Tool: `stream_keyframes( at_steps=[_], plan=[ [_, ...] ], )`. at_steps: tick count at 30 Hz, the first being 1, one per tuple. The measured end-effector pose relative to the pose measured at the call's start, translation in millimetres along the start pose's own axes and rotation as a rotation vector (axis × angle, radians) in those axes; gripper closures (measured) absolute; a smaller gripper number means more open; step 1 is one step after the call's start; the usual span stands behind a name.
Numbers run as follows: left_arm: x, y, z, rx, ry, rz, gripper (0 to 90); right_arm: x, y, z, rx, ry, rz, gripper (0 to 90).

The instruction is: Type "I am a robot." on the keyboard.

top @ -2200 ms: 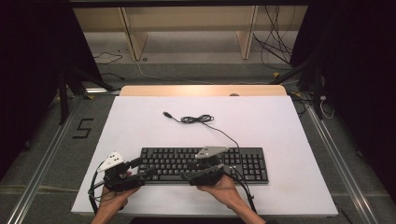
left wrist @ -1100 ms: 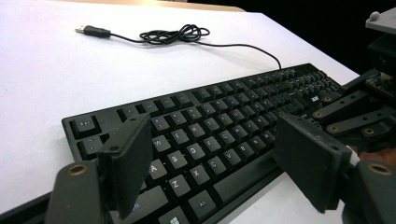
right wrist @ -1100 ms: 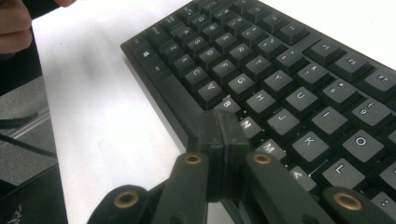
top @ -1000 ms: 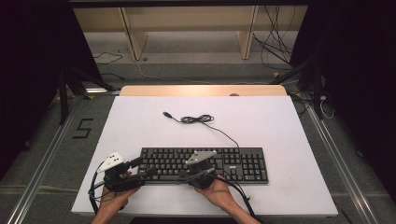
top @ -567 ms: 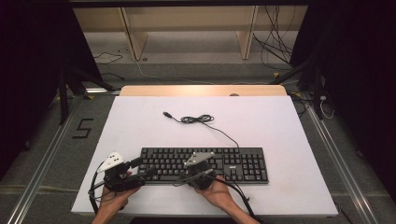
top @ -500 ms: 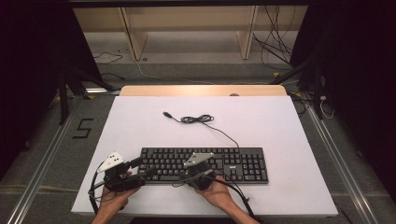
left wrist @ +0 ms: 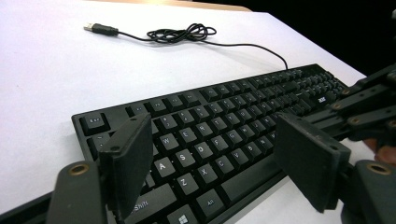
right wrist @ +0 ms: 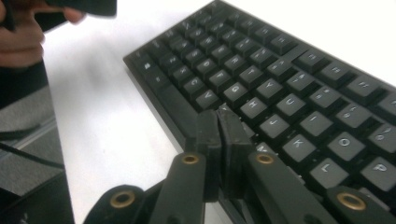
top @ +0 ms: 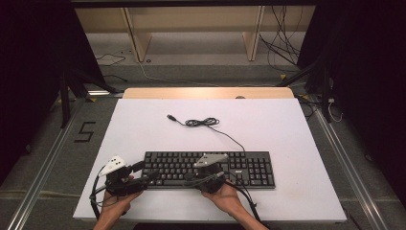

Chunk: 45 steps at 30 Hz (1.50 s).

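1. With its jaws pressed together and nothing between them, the right hand-held gripper (right wrist: 218,122) has its tips down at the keyboard's (top: 210,168) bottom rows, beside the space bar (right wrist: 180,108). Looks like a key press using the closed tips as one finger.
2. Left hand-held gripper (left wrist: 219,163) is spread wide, jaws hanging over the left end of the keyboard around the A/S/Z keys, pinching nothing. Can't tell from the pictures whether it touches the keys.
3. Keyboard lies near the table's (top: 143,124) front edge, roughly centred, long side parallel to that edge. Its cable (top: 206,123) runs back toward the middle of the table, coiled loosely, USB plug (top: 171,117) lying free.
4. To do the press well: keep the jaws closed so the tip stays narrow and lands on one key only, since neighbouring keys are tight.
5. Come straight down on the key centre, not at a slant, or the tip slides into the gap between caps.
6. Light push and release. The keyboard is unanchored, so sideways force will skate it across the table.
7. If it slides, the left hand-held gripper could steady the left end.
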<state>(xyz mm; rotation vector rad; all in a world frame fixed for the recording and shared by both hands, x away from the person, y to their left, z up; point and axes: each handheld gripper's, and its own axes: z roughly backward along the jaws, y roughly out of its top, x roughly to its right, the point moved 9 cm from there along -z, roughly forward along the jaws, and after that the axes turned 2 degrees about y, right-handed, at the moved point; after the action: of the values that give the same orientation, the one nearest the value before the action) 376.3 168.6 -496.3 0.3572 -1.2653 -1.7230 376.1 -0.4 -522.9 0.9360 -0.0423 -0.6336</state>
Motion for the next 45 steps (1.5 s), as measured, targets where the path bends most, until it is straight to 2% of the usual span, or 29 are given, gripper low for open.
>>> stream_keyframes(
  at_steps=[4, 7, 9, 11, 17, 22, 34, 45],
  plan=[
    [-2.2, -1.8, -1.6, -0.016, 0.012, 0.008, 31.5, 4.6, 3.1, 7.4, 0.023, 0.003, -0.026, 82.6],
    [-4.5, -2.3, -2.4, -0.021, 0.016, 0.021, 32.8, 7.0, 4.7, 11.3, 0.034, 0.000, -0.038, 71.7],
    [-6.0, -2.8, -2.7, -0.026, 0.018, 0.027, 34.5, 8.1, 5.2, 13.4, 0.042, 0.003, -0.042, 69.4],
    [-6.7, -3.0, -3.3, -0.026, 0.017, 0.031, 36.5, 7.8, 5.9, 15.9, 0.049, 0.013, -0.044, 63.2],
    [-8.1, -6.3, -7.0, -0.049, 0.020, 0.024, 44.4, 10.6, 8.8, 21.8, 0.073, 0.013, -0.060, 51.9],
    [-7.5, -6.9, -9.4, -0.054, 0.012, 0.020, 50.8, 12.4, 9.6, 24.9, 0.079, 0.010, -0.068, 47.5],
    [-9.9, -7.5, -11.8, -0.071, 0.017, 0.014, 58.8, 13.0, 10.1, 24.6, 0.080, 0.006, -0.071, 42.8],
    [-16.9, -9.2, -21.0, -0.112, 0.062, -0.017, 85.4, 10.8, 10.5, 28.4, 0.084, 0.009, -0.071, 39.3]
  ],
)
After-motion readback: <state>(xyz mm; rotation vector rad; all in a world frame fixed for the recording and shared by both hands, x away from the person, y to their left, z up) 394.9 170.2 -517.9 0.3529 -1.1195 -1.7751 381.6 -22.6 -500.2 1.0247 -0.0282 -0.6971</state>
